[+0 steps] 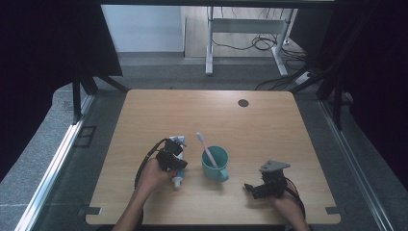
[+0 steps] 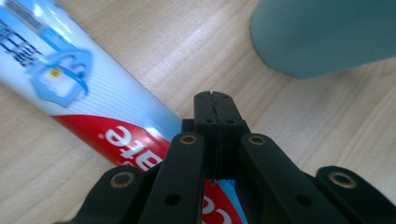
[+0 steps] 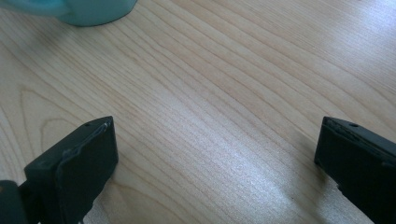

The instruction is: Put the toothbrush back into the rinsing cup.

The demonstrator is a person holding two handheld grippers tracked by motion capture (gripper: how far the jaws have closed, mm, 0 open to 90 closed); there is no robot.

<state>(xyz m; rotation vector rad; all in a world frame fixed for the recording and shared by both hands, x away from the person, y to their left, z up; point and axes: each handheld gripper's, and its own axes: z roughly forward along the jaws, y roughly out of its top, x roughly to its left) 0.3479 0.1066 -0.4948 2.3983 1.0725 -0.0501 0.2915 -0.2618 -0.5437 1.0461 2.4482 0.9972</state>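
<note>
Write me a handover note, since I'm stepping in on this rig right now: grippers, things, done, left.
Left gripper: jaws shut together, nothing between the tips, over the white, red and blue toothpaste tube.
Right gripper: open, empty, over bare wood of the light wooden table.
Things: tube lies flat left of the teal handled cup; the white and pink toothbrush stands tilted in the cup.
Done: toothbrush in cup.
Left: probably the tube; it is not gripped yet.
</note>
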